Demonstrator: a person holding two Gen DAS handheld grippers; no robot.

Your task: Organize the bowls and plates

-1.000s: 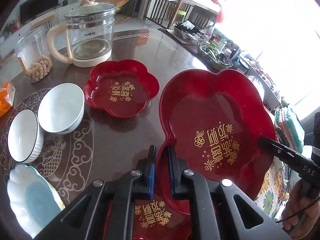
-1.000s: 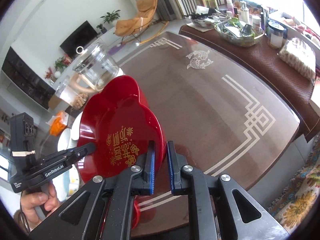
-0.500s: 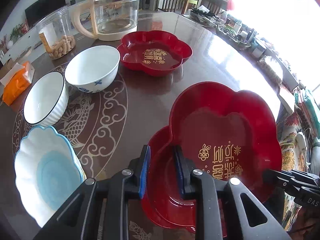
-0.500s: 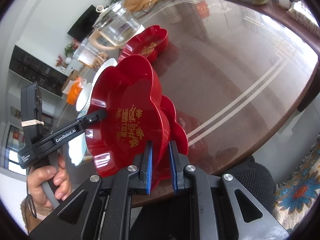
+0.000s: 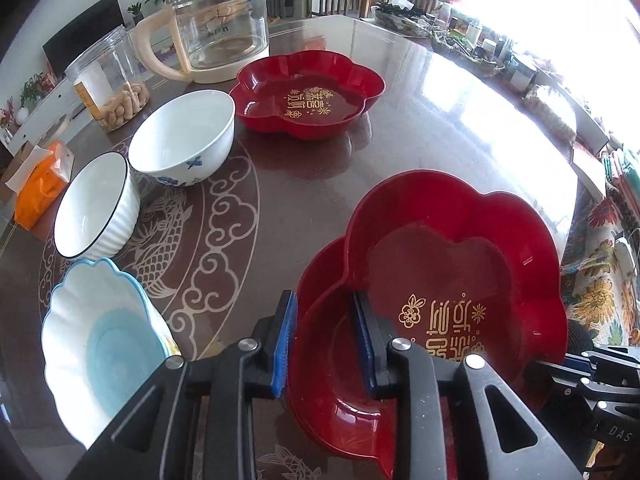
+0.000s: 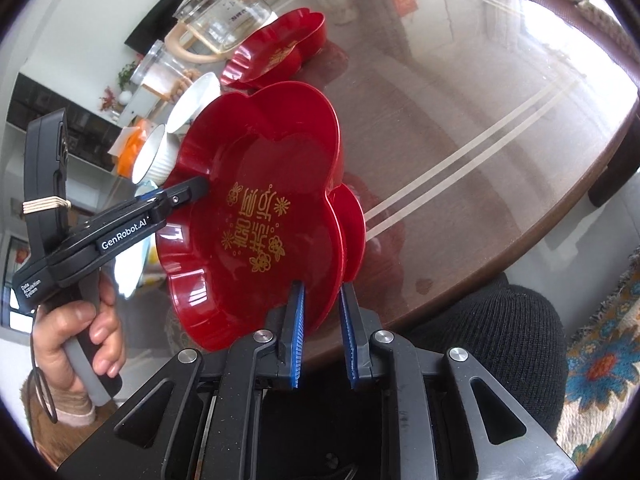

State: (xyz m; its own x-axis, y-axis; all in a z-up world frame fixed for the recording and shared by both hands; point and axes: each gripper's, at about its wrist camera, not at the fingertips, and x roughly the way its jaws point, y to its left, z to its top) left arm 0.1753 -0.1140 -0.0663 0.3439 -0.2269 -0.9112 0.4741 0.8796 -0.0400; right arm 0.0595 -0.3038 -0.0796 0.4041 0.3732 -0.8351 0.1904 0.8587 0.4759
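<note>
On the brown table my two stacked red flower plates carry unreadable gold characters, my right gripper straddling their rim with a gap showing, my left gripper, lettered "GenRobot.AI", spread across the lower plate's rim.

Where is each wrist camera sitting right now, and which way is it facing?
Left wrist: on the left gripper, facing forward across the table, over the stacked red plates toward the glass kettle; its own fingers show.
Right wrist: on the right gripper at the table's near edge, facing the stacked red plates; its fingers, the left gripper, the hand holding it and dark clothing show.
Shared: stacked red plates, far red plate, glass kettle, table.
</note>
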